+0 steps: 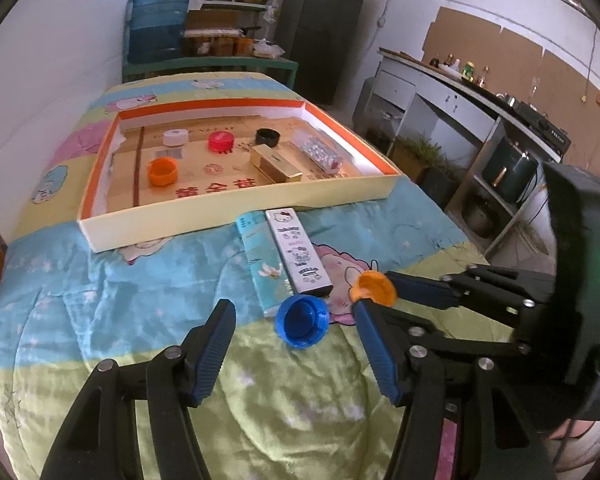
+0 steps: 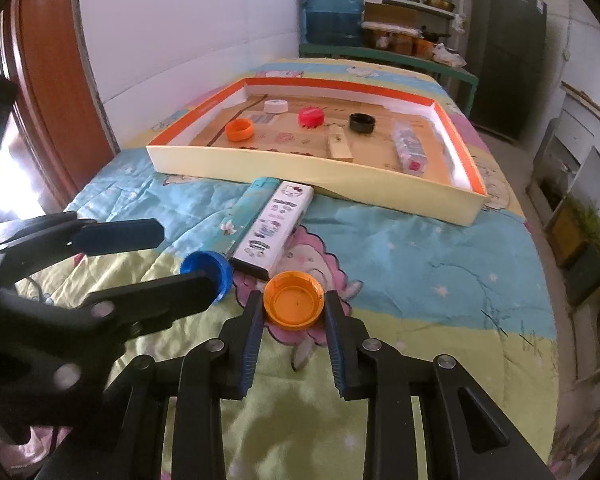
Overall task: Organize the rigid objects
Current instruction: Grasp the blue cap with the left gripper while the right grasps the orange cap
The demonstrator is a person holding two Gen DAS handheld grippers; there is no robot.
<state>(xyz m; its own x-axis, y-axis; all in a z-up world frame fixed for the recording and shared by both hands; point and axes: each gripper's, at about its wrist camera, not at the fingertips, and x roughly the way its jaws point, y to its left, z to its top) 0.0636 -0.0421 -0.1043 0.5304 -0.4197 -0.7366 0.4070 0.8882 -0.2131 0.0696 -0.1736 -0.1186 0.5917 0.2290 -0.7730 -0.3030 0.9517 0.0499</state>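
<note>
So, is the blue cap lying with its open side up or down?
Open side up. The blue cap shows its hollow inside in the left wrist view, tilted slightly, resting on the quilt.

Left gripper (image 1: pixel 296 320) jaws wide around blue cap (image 1: pixel 302 326), seemingly untouched.

A tray (image 2: pixel 312 184) is lying on the bed (image 2: pixel 420 248), holding several caps and a box (image 2: pixel 340 144). Two flat boxes (image 2: pixel 274 226) are lying just before it, with two caps (image 2: pixel 294 300) nearer still.
</note>
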